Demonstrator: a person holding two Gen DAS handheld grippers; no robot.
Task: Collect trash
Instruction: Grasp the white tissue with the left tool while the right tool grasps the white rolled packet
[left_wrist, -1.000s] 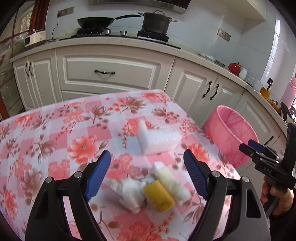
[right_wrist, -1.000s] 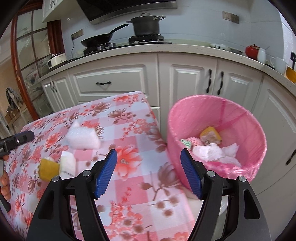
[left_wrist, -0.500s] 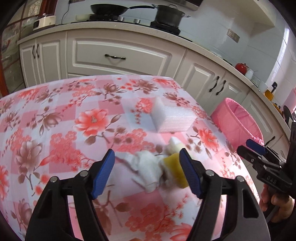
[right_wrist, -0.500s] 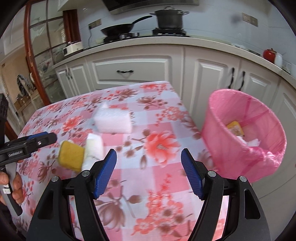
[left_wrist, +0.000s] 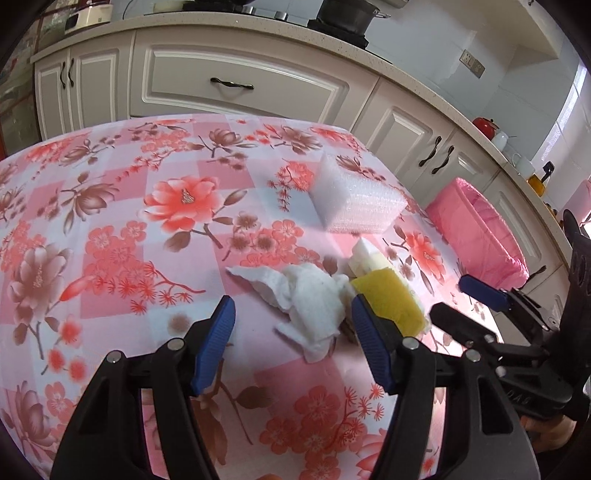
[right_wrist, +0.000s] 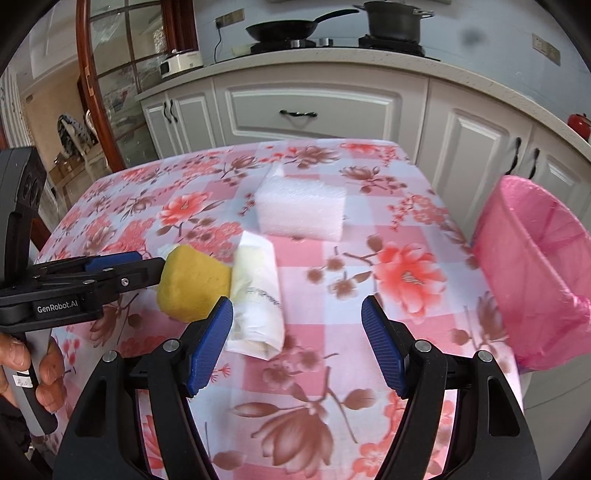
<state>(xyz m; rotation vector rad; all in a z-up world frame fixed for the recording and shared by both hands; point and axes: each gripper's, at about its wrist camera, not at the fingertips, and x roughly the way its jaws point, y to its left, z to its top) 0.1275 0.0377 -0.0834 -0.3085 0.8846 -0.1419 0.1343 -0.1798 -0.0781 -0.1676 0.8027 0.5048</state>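
Each gripper, left gripper (left_wrist: 291, 343) and right gripper (right_wrist: 297, 341), has a matte black frame with triangular cut-outs and silver screws at the joints. The fingers (left_wrist: 214, 350) carry blue ribbed pads. White "GenRobot.AI" lettering marks one side. Bare-skinned hands (right_wrist: 22, 373) grip grey handles.

Tissue (left_wrist: 310, 299) left of sponge (left_wrist: 388, 295), foam block (left_wrist: 354, 206) behind, bin (left_wrist: 476, 236) right of table (left_wrist: 110, 236)

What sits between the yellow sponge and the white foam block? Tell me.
The cream plastic-wrapped packet lies between them, touching the yellow sponge and stopping just short of the white foam block. The right wrist view shows it best.
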